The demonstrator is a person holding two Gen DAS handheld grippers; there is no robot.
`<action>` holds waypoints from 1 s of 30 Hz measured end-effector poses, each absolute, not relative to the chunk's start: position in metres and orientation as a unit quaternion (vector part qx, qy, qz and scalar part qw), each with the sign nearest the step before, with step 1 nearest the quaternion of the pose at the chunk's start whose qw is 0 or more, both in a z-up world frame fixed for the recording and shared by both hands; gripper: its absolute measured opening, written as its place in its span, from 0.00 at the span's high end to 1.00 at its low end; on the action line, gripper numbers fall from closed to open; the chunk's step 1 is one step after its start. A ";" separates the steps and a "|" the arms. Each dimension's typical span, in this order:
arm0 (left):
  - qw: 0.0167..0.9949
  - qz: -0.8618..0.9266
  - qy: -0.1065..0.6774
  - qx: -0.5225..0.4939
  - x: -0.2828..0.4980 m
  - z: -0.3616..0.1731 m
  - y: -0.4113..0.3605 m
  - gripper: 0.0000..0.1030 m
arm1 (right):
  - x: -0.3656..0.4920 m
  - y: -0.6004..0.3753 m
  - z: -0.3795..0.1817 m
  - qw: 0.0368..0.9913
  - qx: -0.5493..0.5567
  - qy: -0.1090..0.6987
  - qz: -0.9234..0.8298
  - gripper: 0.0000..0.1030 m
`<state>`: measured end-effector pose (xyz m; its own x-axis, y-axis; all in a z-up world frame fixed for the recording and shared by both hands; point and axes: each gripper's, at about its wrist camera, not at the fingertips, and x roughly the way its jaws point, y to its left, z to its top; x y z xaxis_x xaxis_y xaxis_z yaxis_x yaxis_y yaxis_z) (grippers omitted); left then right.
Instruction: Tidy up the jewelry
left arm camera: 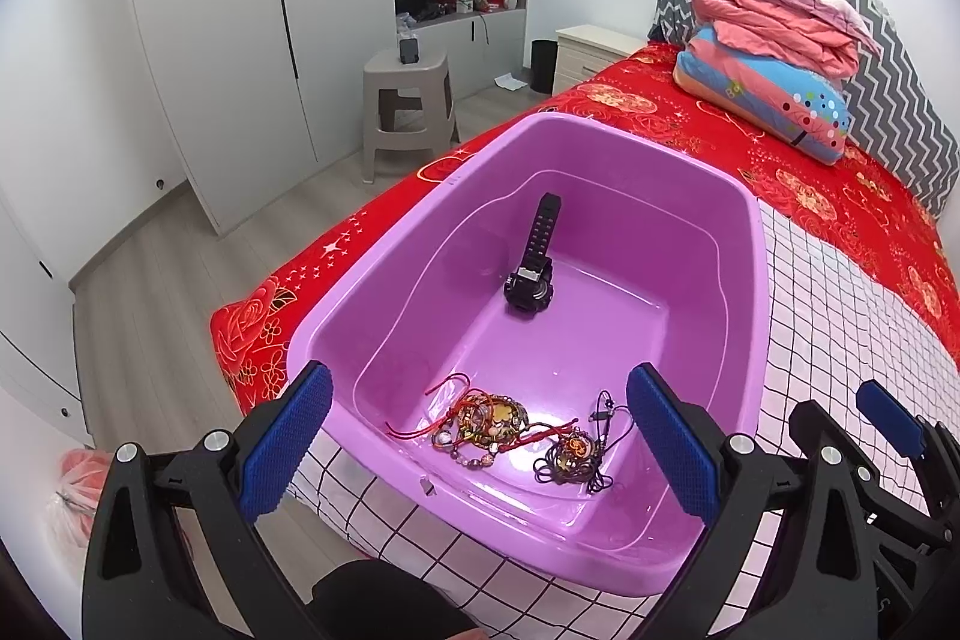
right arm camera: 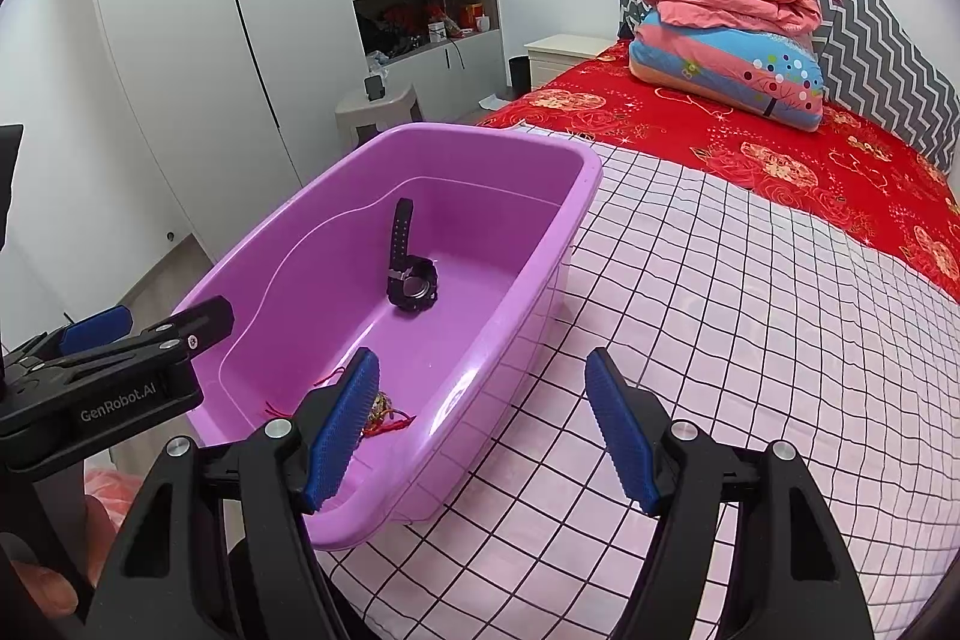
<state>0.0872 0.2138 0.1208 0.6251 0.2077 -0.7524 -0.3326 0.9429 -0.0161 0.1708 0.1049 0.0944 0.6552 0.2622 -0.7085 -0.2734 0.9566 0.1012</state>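
Looking along the left gripper (left arm camera: 479, 451), the left wrist view is showing both blue pads (left arm camera: 287, 441) standing wide apart with nothing between them. Ahead of and below the fingertips, a purple plastic tub (left arm camera: 606, 142) is sitting on a bed, partly on a white checked cloth (left arm camera: 840, 328) and partly on a red floral bedspread (left arm camera: 750, 124). Just beyond the pads, on the tub's near floor, a tangle of red-cord bracelets (left arm camera: 480, 421) is lying beside a dark corded pendant (left arm camera: 576, 454). Farther ahead, a black watch (left arm camera: 531, 268) is resting with its strap leaning up the tub's far wall. To the right, part of the other tool is showing.

Looking along the right gripper (right arm camera: 483, 430), the right wrist view is showing its pads equally wide and gripping nothing, hovering over the tub's (right arm camera: 564, 220) near right rim and the checked cloth (right arm camera: 750, 310). Left of its left pad, the bracelets (right arm camera: 384, 412) are partly hidden; ahead and left, the watch (right arm camera: 411, 280) is lying in the tub. At far left, the left gripper (right arm camera: 150, 328) is appearing side-on. Folded bedding (right arm camera: 726, 40) is lying far ahead.
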 end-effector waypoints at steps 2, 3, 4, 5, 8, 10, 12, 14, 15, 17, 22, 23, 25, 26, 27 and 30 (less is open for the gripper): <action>0.898 0.150 0.406 -0.077 0.087 0.121 0.214 0.06 | 0.171 0.105 0.095 0.910 -0.007 0.388 0.148 0.34; 0.898 0.150 0.406 -0.077 0.087 0.121 0.213 0.06 | 0.170 0.105 0.095 0.910 -0.007 0.388 0.147 0.34; 0.898 0.150 0.405 -0.077 0.086 0.121 0.213 0.06 | 0.170 0.105 0.096 0.910 -0.007 0.388 0.147 0.34; 0.898 0.150 0.405 -0.077 0.086 0.121 0.213 0.06 | 0.170 0.105 0.095 0.910 -0.007 0.388 0.147 0.34; 0.898 0.150 0.406 -0.078 0.086 0.121 0.213 0.06 | 0.170 0.105 0.095 0.910 -0.007 0.388 0.147 0.34; 0.898 0.149 0.407 -0.079 0.087 0.121 0.214 0.06 | 0.170 0.105 0.095 0.910 -0.007 0.388 0.147 0.34; 0.897 0.148 0.408 -0.080 0.087 0.121 0.214 0.06 | 0.170 0.105 0.095 0.910 -0.007 0.388 0.148 0.34; 0.897 0.149 0.408 -0.080 0.087 0.121 0.214 0.06 | 0.170 0.105 0.095 0.910 -0.007 0.388 0.148 0.34; 0.897 0.149 0.408 -0.080 0.087 0.121 0.214 0.06 | 0.170 0.105 0.095 0.910 -0.007 0.387 0.148 0.34; 0.897 0.149 0.408 -0.079 0.087 0.121 0.215 0.06 | 0.170 0.105 0.095 0.910 -0.007 0.388 0.147 0.34; 0.898 0.150 0.406 -0.079 0.087 0.121 0.215 0.06 | 0.170 0.105 0.095 0.910 -0.007 0.388 0.148 0.34; 0.898 0.150 0.406 -0.079 0.087 0.121 0.215 0.06 | 0.170 0.105 0.095 0.910 -0.007 0.388 0.148 0.34; 0.898 0.150 0.406 -0.080 0.087 0.121 0.215 0.06 | 0.170 0.106 0.095 0.910 -0.007 0.388 0.149 0.34; 0.898 0.149 0.406 -0.080 0.087 0.121 0.215 0.06 | 0.170 0.106 0.095 0.910 -0.008 0.388 0.150 0.34; 0.898 0.148 0.406 -0.080 0.087 0.120 0.215 0.06 | 0.170 0.107 0.095 0.910 -0.008 0.388 0.150 0.34; 0.898 0.145 0.407 -0.083 0.087 0.121 0.215 0.06 | 0.170 0.107 0.095 0.910 -0.008 0.387 0.150 0.34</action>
